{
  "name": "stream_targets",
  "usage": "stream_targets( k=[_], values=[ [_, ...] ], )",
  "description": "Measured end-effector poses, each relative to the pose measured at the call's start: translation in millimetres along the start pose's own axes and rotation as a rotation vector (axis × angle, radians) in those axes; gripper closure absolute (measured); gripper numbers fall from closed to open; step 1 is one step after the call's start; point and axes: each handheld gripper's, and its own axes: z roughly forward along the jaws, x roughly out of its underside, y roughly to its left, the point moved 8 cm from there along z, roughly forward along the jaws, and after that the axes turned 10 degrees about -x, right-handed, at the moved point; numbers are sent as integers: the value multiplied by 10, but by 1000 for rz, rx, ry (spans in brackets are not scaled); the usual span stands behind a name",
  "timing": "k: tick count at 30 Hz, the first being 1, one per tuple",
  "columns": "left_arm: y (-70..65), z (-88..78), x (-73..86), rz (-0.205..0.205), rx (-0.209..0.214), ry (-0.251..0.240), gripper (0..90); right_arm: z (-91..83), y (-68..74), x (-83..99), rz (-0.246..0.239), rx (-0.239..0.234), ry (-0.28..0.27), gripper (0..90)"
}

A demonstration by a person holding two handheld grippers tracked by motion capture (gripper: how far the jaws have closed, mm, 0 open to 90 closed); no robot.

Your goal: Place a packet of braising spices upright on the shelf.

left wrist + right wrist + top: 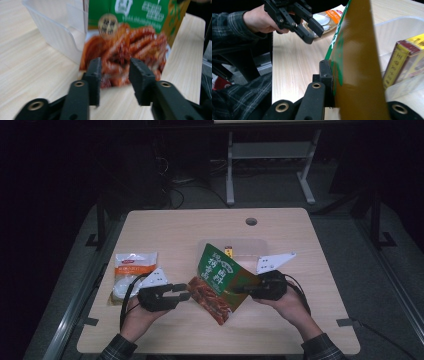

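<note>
Wooden table (175, 227) carries a clear bin (56, 30) whose yellow box (405, 60) faces the right gripper (332, 72) pinching the green pouch (220, 282), left gripper (113, 72) gaping.

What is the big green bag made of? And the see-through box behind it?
The green bag looks like thin glossy plastic film: it is flat, printed with a food photo, and held edge-on between the right gripper's fingers. The box looks like clear rigid plastic: the table shows through its walls.

Glossy printed pouch (220, 282); matt wood-grain table (165, 227); clear plastic tub (56, 31).
</note>
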Motion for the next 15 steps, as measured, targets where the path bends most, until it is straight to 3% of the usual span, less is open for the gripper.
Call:
stream_targets(
  k=[6, 10, 15],
  values=[
    [-25, 75, 131, 12, 17, 77, 413, -183, 2, -7, 2, 15, 25, 900],
    [-29, 67, 180, 14, 20, 93, 356, -345, 0, 28, 7, 44, 42, 900],
    [3, 33, 280, 8, 25, 109, 322, -560, 19, 107, 26, 64, 24, 900]
  ],
)
